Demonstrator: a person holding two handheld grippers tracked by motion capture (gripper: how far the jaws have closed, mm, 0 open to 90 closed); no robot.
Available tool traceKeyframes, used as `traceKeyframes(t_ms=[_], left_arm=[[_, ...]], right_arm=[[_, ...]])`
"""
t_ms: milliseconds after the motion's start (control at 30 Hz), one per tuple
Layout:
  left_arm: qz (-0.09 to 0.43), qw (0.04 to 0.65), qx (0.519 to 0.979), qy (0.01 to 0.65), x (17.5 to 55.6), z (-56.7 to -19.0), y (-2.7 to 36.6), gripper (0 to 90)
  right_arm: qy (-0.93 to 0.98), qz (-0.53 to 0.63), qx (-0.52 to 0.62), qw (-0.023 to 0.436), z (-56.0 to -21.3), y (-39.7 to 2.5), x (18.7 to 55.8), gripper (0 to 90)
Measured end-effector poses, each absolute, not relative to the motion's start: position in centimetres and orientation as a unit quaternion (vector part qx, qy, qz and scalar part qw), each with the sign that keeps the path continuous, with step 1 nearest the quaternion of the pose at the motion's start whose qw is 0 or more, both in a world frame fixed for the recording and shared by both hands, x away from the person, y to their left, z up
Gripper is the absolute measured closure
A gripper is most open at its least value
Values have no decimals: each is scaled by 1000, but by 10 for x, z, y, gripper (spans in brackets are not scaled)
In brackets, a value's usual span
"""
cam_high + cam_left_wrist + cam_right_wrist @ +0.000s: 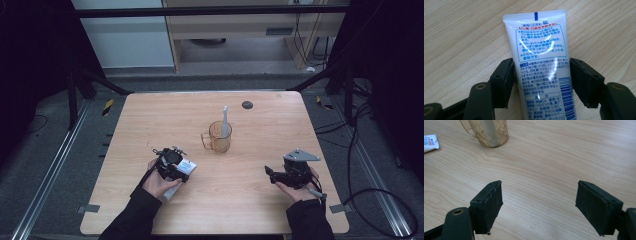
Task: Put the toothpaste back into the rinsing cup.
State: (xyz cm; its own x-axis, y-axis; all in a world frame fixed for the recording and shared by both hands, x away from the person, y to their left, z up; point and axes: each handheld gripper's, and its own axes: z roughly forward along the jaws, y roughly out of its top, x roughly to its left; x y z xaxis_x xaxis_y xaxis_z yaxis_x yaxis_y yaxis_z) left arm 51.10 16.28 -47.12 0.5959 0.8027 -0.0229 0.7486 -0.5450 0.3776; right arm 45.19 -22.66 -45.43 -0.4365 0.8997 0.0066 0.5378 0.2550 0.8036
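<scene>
— Where is the toothpaste tube (541, 62) right now?

— Lying flat on the wooden bench (250, 200), near the front left, its crimped end pointing away from the left claw (541, 80). The printed back panel with the barcode faces up.

— And does the left claw have it?

— Its jaws stand on either side of the tube's body, just beside it. There looks to be a thin gap on each side, so I cannot tell whether they are truly pressing on it.

— What about the other hand?

— The right claw (539, 207) hovers low over bare wood at the front right, jaws spread wide apart with nothing between them. In the high view it (272, 172) sits well apart from the left claw (172, 162).

— Anything else on the bench?

— An amber see-through mug (219, 136) with a cross-hatched pattern stands upright near the middle, a white toothbrush (225, 122) leaning inside it. A small dark round disc (247, 105) sits near the far edge.
</scene>
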Motion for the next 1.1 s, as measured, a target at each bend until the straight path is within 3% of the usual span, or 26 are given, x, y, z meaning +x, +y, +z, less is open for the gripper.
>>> traceKeyframes(t_ms=[267, 700, 1100], left_arm=[[85, 171, 871, 454, 507, -471, 159, 426], [68, 201, 855, 473, 505, -464, 169, 643], [74, 231, 848, 471, 500, -448, 181, 683]], right_arm=[[755, 383, 477, 237, -455, -227, 452, 215], [753, 383, 479, 240, -457, -229, 453, 224], [749, 386, 480, 245, -455, -233, 452, 233]])
